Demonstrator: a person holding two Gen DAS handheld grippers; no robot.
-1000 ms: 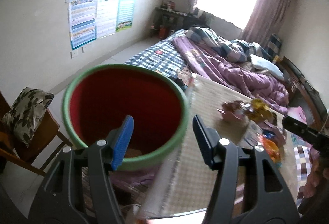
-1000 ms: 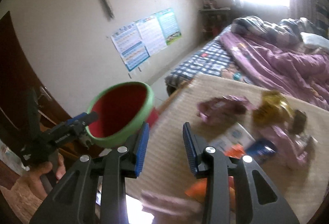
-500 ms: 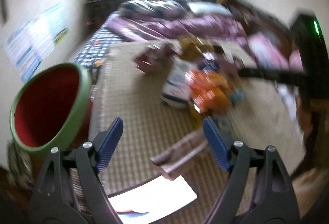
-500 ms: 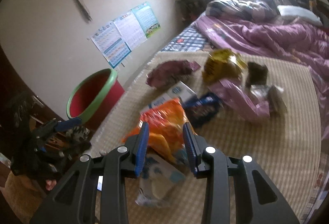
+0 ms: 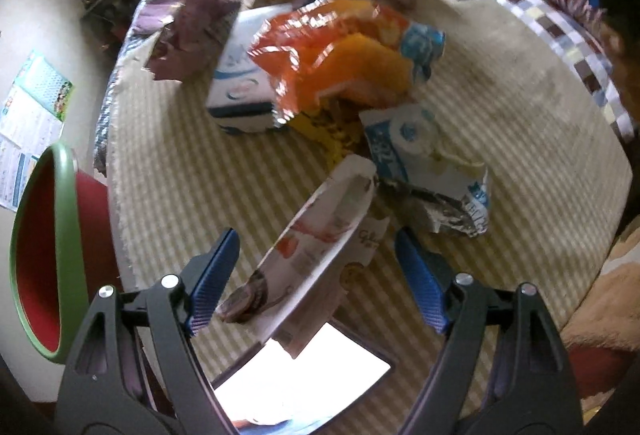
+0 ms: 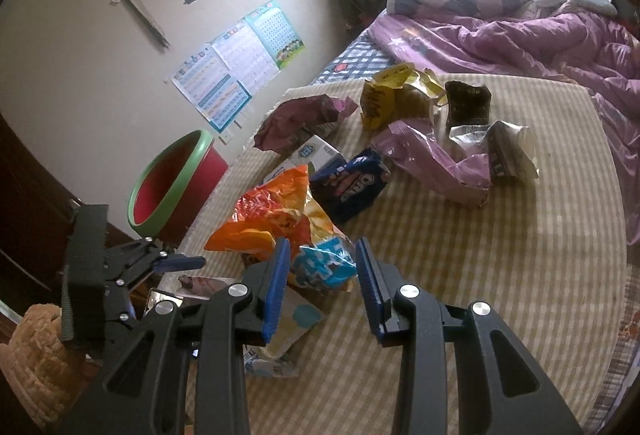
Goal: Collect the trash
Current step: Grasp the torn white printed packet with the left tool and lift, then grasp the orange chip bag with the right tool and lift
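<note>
Two tools, both released: left tool (image 5: 316,275) straddles a white wrapper (image 5: 316,235) lying diagonally near the surface's (image 5: 500,107) near edge; right tool (image 6: 320,287) hovers, far-right surface bare.

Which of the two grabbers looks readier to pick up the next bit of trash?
Probably the left gripper: its open jaws straddle the white-and-pink flat wrapper. The right gripper only hovers by the orange crinkled bag.

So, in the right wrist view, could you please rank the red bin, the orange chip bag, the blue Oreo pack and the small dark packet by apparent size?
1. Orange chip bag and red bin: too alike to rank.
2. Blue Oreo pack.
3. Small dark packet, though it lies farthest back.
</note>
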